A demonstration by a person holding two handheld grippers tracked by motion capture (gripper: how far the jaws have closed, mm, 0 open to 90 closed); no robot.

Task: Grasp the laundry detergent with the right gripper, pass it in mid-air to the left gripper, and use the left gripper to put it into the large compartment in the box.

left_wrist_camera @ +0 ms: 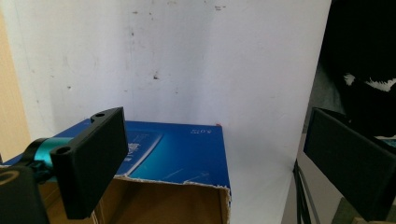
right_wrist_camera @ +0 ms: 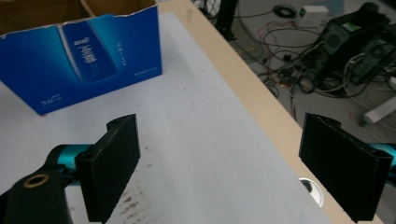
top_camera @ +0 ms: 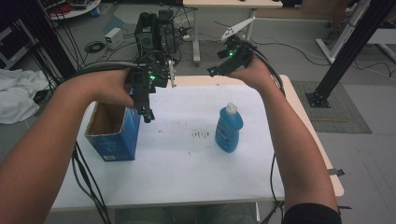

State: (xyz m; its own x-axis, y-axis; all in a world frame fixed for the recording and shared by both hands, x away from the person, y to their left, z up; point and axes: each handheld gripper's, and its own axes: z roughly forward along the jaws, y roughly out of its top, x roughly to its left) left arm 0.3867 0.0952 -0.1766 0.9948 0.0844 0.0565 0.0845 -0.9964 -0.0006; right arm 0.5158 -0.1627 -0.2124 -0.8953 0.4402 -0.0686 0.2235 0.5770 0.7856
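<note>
A white-topped counter (top_camera: 187,172) with a pale wood edge stands on a grey floor (top_camera: 299,32). Beyond it, at upper centre, black electronics (top_camera: 156,30) sit among tangled cables. A second table (top_camera: 224,4) stands behind, a white cloth (top_camera: 16,93) lies at left, and black frame posts (top_camera: 348,51) rise at right.

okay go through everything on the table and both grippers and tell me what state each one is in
blue box: upright, top open, torn rim.
blue bottle: upright, cap on, untouched.
left gripper: open, empty, above the box.
right gripper: open, empty, held over the table.
table: white sheet on top, stained near the middle.
</note>
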